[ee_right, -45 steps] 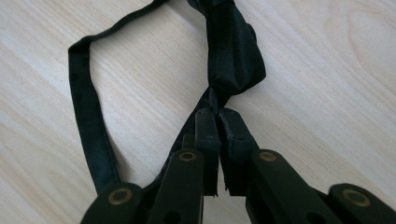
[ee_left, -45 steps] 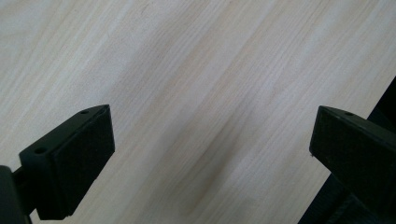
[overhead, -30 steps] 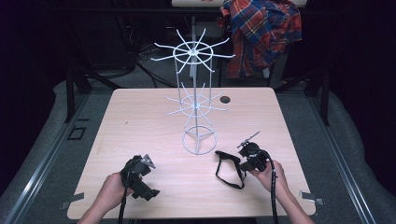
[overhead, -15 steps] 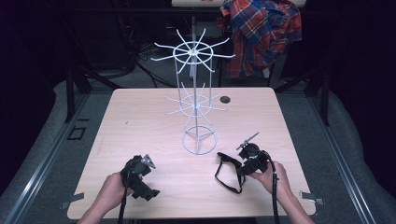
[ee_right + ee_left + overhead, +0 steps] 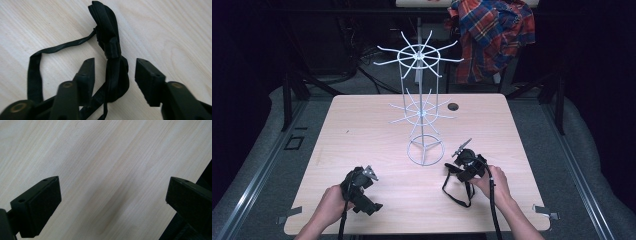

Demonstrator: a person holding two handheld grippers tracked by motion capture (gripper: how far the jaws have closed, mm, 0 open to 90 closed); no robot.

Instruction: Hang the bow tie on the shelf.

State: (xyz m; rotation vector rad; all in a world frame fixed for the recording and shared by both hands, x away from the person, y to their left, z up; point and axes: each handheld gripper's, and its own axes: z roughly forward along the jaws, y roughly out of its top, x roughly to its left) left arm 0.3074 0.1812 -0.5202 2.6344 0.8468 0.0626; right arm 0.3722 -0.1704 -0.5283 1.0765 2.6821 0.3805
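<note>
A black strap (image 5: pixel 110 50) lies on the wooden table (image 5: pixel 362 130), bunched into a thick fold with a loose loop trailing off; in the high view the strap (image 5: pixel 457 192) is at the front right. My right gripper (image 5: pixel 115 67) is open around the folded part. Its jaws have just been opening and then closing a little, and the fold stands between them with a gap on each side. From above, the right gripper (image 5: pixel 460 171) sits in the person's right hand. My left gripper (image 5: pixel 112 187) is wide open over bare wood, and from above the left gripper (image 5: pixel 364 195) is at the front left.
A white wire rack (image 5: pixel 422 107) with two tiers of spokes stands mid-table on a ring base (image 5: pixel 424 150), just beyond the right gripper. A small dark round hole (image 5: pixel 453 106) is at the back. A plaid shirt (image 5: pixel 494 35) hangs behind the table.
The right hand and its gripper have shifted a little to the left and away, over the strap. The left hand has not moved.
</note>
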